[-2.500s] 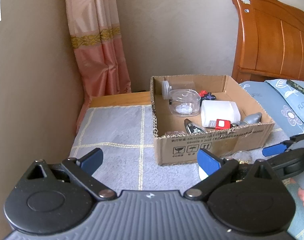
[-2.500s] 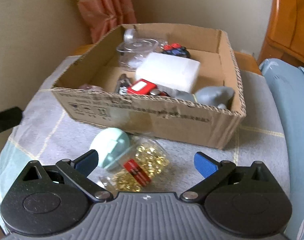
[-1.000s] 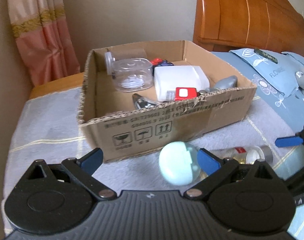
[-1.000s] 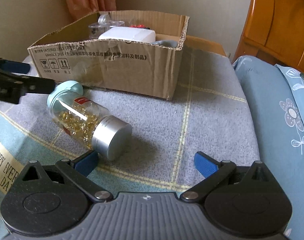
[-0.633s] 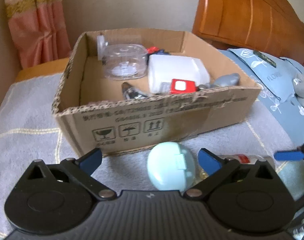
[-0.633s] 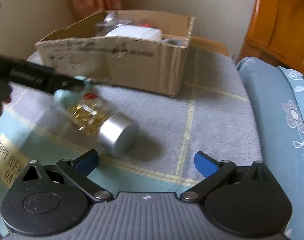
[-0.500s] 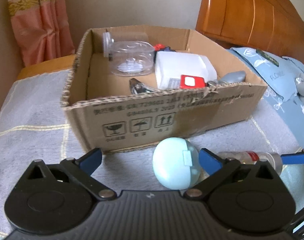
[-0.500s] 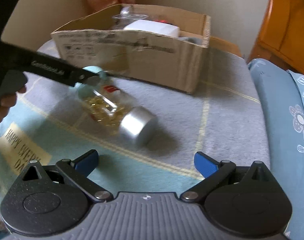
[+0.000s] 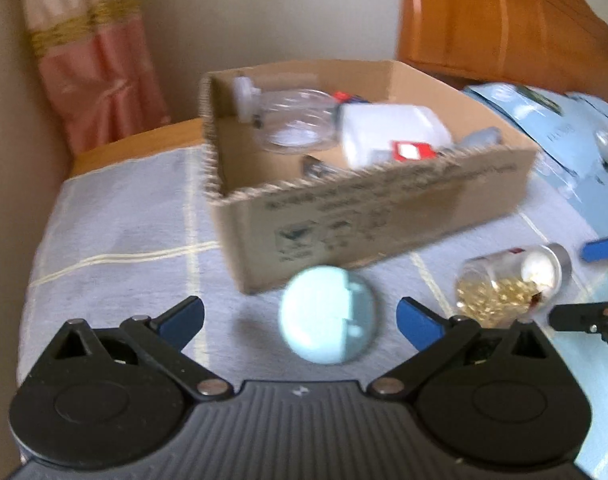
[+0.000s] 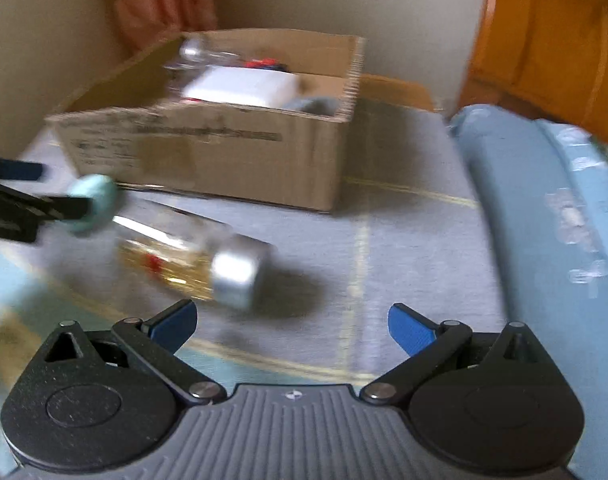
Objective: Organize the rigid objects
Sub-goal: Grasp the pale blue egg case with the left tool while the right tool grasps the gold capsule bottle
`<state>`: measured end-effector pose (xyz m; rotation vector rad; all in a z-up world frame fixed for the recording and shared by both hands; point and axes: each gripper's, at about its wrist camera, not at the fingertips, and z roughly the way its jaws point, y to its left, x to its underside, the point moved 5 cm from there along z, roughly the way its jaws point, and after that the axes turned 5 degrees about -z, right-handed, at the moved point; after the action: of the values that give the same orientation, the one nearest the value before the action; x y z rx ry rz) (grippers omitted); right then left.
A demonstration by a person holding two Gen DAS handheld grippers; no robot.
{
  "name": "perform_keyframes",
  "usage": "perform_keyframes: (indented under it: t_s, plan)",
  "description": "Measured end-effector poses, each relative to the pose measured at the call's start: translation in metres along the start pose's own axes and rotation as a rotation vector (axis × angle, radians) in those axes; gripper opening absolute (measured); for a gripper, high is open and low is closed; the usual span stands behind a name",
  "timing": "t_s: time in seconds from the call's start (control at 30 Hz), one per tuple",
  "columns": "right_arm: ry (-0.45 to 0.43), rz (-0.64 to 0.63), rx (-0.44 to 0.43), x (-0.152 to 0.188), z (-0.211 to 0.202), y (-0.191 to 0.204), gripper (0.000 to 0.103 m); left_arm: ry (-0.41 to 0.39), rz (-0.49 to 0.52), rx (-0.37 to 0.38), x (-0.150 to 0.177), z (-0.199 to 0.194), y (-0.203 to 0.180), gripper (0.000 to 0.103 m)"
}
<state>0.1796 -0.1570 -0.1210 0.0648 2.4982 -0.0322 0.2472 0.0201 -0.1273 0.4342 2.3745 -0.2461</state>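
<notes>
Left claw (image 9: pixel 299 322): jaws spread wide and empty at lower centre of its view, with a round pale-green case (image 9: pixel 328 314) lying on the grey checked cloth (image 9: pixel 115 224) between the blue pads, touching neither. Right claw (image 10: pixel 291 326): likewise wide and empty at lower centre of its view, a clear bottle of gold capsules (image 10: pixel 191 256) with a silver cap on its side just above its left pad, the same bottle (image 9: pixel 512 284) at right of the left view. Cardboard box (image 9: pixel 368 208): centre frame behind both items, holding a white container (image 9: pixel 392 132), a clear tub (image 9: pixel 295 120) and smaller blurred pieces; pink curtain (image 9: pixel 95 72) upper left, wooden headboard (image 9: pixel 504 20) upper right.
</notes>
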Motion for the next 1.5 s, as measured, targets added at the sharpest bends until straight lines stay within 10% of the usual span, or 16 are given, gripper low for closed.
perform_keyframes:
  t_s: [0.3, 1.5]
  plan:
    - [0.028, 0.008, -0.147, -0.005, 0.005, 0.037, 0.103, 0.013, 0.040, 0.030, -0.002, 0.015, -0.006, 0.064]
    - [0.065, -0.117, -0.052, -0.044, 0.017, 0.053, 0.096, 0.084, 0.077, 0.063, 0.000, -0.004, 0.010, 0.052]
